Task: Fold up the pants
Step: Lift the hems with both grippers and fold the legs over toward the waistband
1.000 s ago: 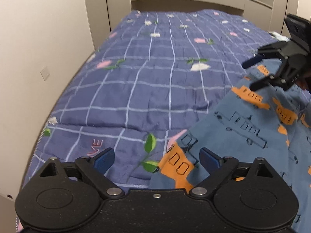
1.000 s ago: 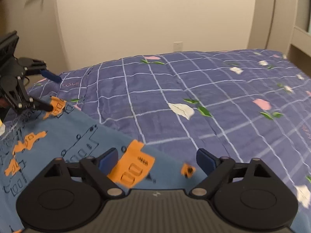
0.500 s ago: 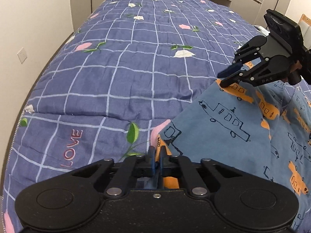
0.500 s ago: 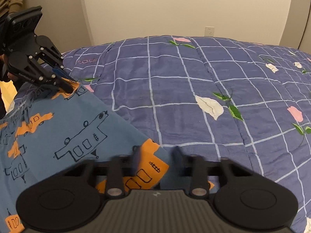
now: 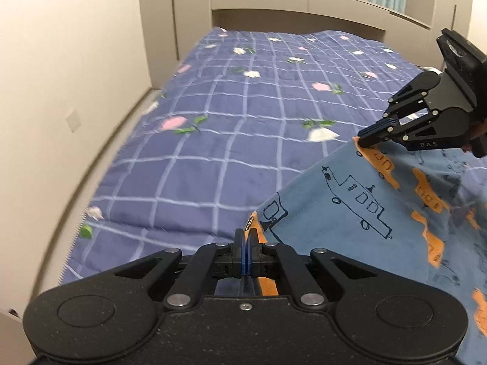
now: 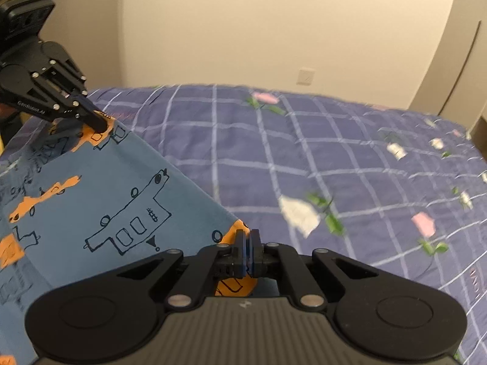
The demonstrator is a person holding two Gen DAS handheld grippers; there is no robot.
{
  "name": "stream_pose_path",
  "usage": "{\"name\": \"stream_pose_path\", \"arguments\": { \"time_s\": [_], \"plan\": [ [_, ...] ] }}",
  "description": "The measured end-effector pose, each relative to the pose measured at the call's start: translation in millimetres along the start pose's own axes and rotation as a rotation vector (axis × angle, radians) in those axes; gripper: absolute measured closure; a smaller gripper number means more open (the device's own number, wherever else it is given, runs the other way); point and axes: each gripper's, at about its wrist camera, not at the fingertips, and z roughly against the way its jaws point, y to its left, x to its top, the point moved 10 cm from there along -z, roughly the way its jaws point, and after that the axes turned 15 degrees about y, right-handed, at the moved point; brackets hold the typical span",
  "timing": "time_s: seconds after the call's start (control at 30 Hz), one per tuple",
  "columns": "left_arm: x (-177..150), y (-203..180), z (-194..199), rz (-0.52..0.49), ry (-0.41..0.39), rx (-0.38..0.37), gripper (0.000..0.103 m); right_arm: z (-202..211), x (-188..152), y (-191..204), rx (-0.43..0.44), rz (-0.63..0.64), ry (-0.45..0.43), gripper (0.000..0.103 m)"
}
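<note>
Left gripper [image 5: 246, 238]: I have it clenched on one corner of the pants [image 5: 359, 213].
Right gripper [image 6: 247, 241]: clamped on the other corner.
Pants: stretched between them, above the bed [image 5: 243, 121].

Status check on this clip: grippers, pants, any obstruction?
Left gripper shut on pants corner. Right gripper shut on the other corner. Edge stretched between them, above the quilt. Nothing in the way.

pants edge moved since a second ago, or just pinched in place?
Yes. The pants edge lay flat on the quilt; now it's raised off it, stretched taut between the left gripper and right gripper, both just closed on it.
</note>
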Motion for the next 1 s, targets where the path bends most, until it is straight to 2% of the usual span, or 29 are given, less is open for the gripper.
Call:
{"name": "stream_pose_path", "arguments": {
  "time_s": [0.13, 0.27, 0.43, 0.67, 0.83, 1.0],
  "plan": [
    [0, 2, -12, 0.009, 0.025, 0.011, 0.103, -19, 5, -2, -0.025, -0.01, 0.03, 0.101],
    [-3, -4, 0, -0.002, -0.018, 0.02, 0.103, -9, 0, 2, -0.044, -0.03, -0.009, 0.102],
    [-7, -21, 33, -0.045, -0.094, 0.029, 0.103, 33, -11, 11, -0.08, -0.071, -0.099, 0.102],
    [-33, -58, 79, -0.084, -0.159, 0.005, 0.103, 91, -36, 41, -0.141, -0.088, -0.174, 0.101],
    [-65, -89, 110, -0.126, -0.198, -0.034, 0.103, 130, -67, 69, -0.169, -0.123, -0.223, 0.101],
    [-109, -123, 119, -0.189, -0.175, -0.082, 0.103, 162, -109, 112, -0.18, -0.159, -0.237, 0.101]
  ]
}}
